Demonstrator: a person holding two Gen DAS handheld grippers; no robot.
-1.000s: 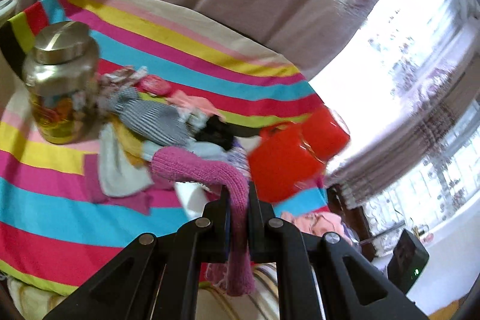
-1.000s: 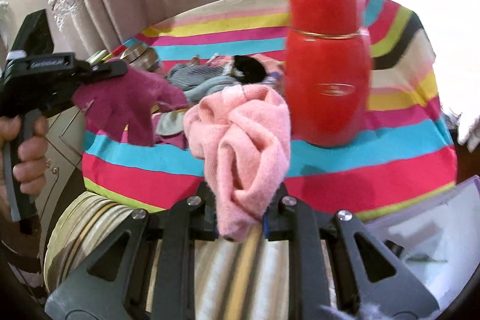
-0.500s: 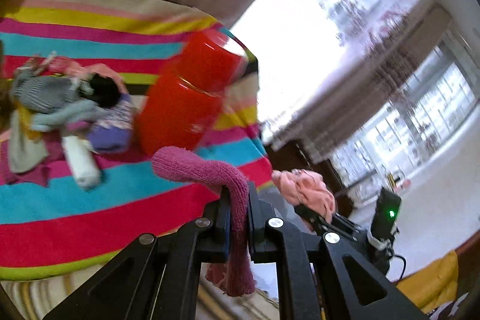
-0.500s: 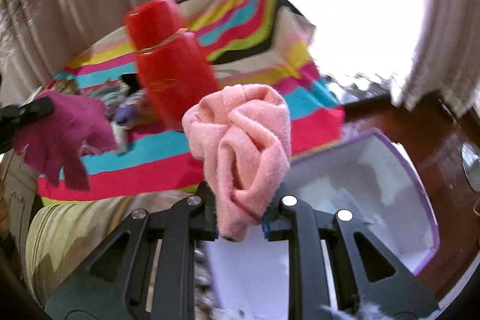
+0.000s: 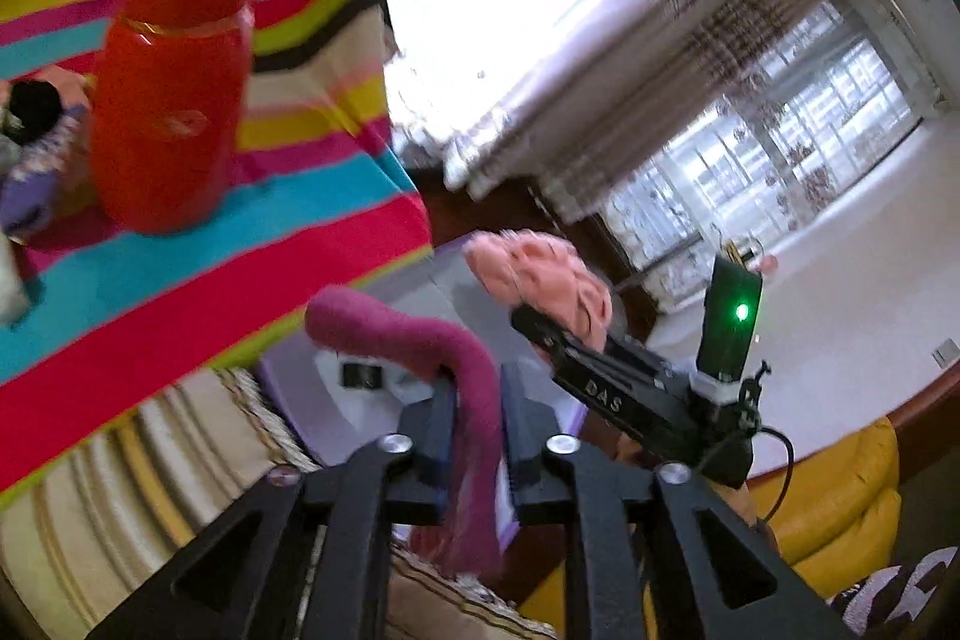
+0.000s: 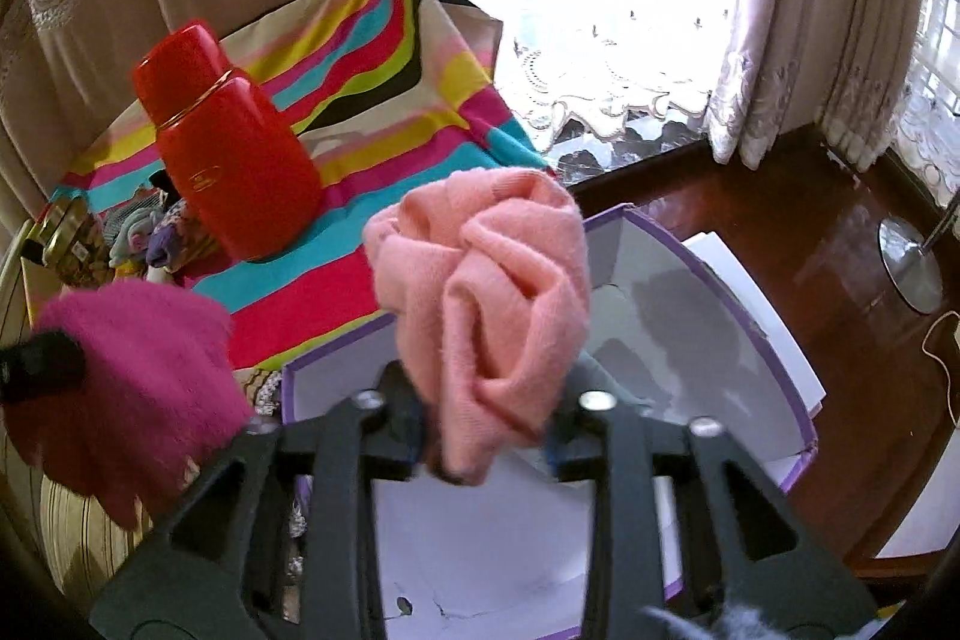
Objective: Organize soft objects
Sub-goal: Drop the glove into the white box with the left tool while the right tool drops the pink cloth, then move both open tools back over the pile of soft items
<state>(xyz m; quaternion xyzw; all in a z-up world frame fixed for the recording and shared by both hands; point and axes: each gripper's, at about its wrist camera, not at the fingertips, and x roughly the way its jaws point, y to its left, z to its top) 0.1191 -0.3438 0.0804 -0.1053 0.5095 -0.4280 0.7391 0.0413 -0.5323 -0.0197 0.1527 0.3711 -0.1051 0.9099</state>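
My left gripper (image 5: pixel 474 394) is shut on a magenta knit glove (image 5: pixel 444 352), which also shows at the left of the right wrist view (image 6: pixel 138 370). My right gripper (image 6: pixel 486 436) is shut on a bunched pink cloth (image 6: pixel 486 280), held above an open white box with purple rims (image 6: pixel 720 340). The right gripper (image 5: pixel 528 316) with the pink cloth (image 5: pixel 540 274) also shows in the left wrist view, over the box (image 5: pixel 312 400). More soft items (image 6: pixel 144 232) lie piled on the striped tablecloth (image 6: pixel 372 100).
A tall red flask (image 6: pixel 228 154) (image 5: pixel 174 70) stands on the striped cloth near the table's edge. A gold-lidded jar (image 6: pixel 60 238) stands at the far left. The box rests on a dark wooden surface (image 6: pixel 810 220) by curtained windows. A yellow cushion (image 5: pixel 840 490) lies lower right.
Both grippers have swung right, away from the table's pile, carrying the magenta glove and the pink cloth. The white box has come into full view below the right gripper.
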